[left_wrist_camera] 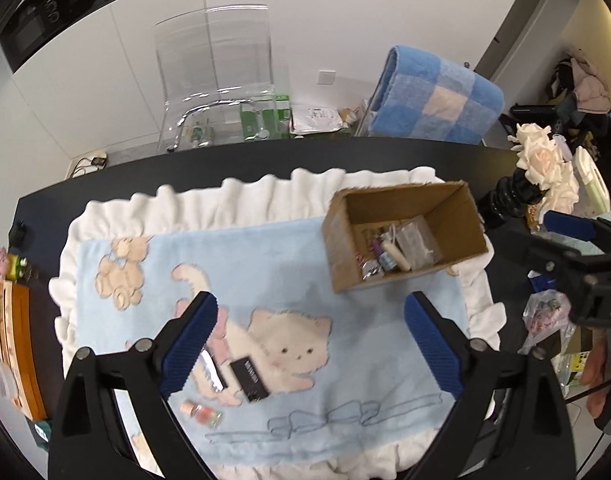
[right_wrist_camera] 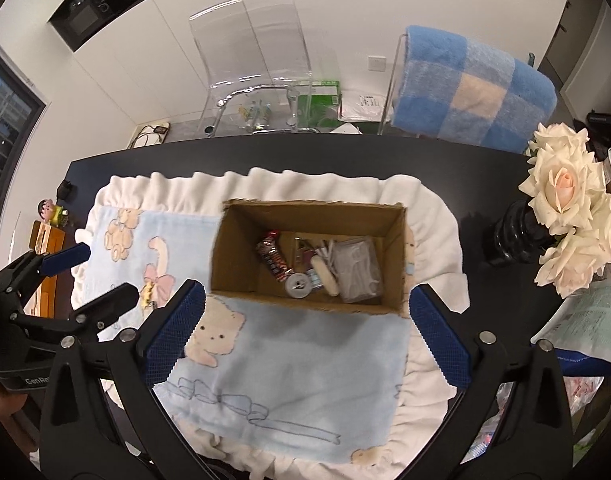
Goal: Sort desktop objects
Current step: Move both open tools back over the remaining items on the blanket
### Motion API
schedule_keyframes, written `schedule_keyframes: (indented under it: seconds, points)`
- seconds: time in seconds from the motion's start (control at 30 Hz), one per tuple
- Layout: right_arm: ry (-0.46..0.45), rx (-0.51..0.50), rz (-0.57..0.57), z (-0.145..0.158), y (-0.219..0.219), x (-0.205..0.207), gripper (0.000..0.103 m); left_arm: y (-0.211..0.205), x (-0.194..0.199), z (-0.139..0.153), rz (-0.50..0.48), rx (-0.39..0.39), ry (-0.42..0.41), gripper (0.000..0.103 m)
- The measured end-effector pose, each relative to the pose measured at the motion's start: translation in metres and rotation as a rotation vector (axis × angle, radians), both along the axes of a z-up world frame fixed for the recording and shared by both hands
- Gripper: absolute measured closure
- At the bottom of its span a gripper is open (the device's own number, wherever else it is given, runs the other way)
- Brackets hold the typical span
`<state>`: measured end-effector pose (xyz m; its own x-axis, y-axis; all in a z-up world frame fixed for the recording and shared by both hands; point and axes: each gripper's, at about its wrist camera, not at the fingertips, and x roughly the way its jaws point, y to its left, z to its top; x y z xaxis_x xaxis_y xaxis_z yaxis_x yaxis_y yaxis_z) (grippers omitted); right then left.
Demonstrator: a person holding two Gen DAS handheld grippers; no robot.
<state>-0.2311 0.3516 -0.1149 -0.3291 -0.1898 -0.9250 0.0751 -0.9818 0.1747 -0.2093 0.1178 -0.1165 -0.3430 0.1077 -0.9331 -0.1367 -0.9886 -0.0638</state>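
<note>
A cardboard box (left_wrist_camera: 461, 216) stands on a blue cat-print blanket (left_wrist_camera: 289, 272) and holds several small items. It also shows in the right wrist view (right_wrist_camera: 233, 256), with a snack bar (right_wrist_camera: 272, 260) and a clear packet (right_wrist_camera: 355, 264) inside. My left gripper (left_wrist_camera: 311, 344) is open and empty above the blanket. Below it lie a black rectangular case (left_wrist_camera: 249, 379), a shiny silver packet (left_wrist_camera: 212, 372) and a small glass bottle (left_wrist_camera: 201, 413). My right gripper (right_wrist_camera: 305, 336) is open and empty, just in front of the box.
The blanket lies on a black table (right_wrist_camera: 265, 152). A black vase of white roses (right_wrist_camera: 561, 216) stands at the right. A small figurine (left_wrist_camera: 7, 266) and a wooden box (left_wrist_camera: 13, 344) sit at the left edge. Papers (right_wrist_camera: 585, 328) lie at the right. Chairs stand behind.
</note>
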Motion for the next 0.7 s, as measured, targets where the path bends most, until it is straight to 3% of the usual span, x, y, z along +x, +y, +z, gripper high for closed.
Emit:
schedule_keyframes:
  seconds: [0.33, 0.57, 0.7]
  points:
    - [-0.004, 0.0, 0.026, 0.013, -0.066, 0.047, 0.0, -0.075, 0.051, 0.006, 0.054, 0.009, -0.042, 0.008]
    - [-0.041, 0.018, 0.053, 0.002, -0.121, 0.082, 0.0, -0.121, 0.08, 0.001, 0.059, -0.002, -0.059, 0.008]
    - [-0.068, 0.019, 0.069, -0.008, -0.148, 0.097, 0.0, -0.143, 0.092, -0.008, 0.065, 0.033, -0.073, 0.008]
